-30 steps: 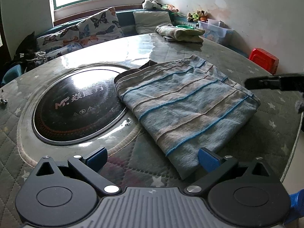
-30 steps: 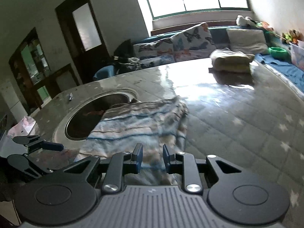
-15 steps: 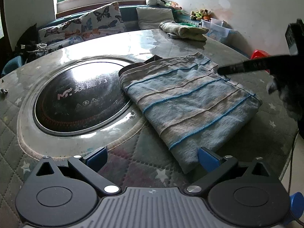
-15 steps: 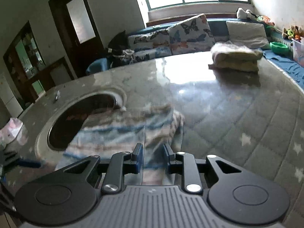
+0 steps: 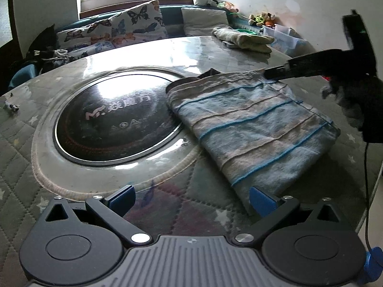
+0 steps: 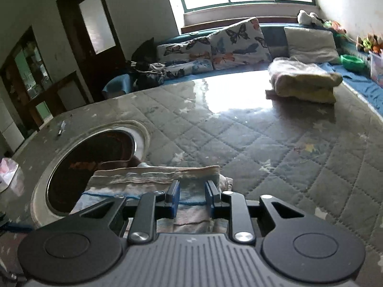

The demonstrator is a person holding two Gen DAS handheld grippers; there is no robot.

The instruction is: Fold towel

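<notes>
Folded striped towel (image 5: 253, 129) on tabletop (image 5: 167, 47), right of round inset. Left gripper (image 5: 191, 196) wide apart near its near corner. Right gripper (image 6: 191, 197) narrowly apart over far edge, not clamped.

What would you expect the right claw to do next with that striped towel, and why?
Probably ease down and pinch the towel's far corner. The right gripper hangs over that corner with its jaws a little apart and nothing between them, while the left gripper waits wide open at the near corner. The towel lies flat, part-folded, on the table.
</notes>
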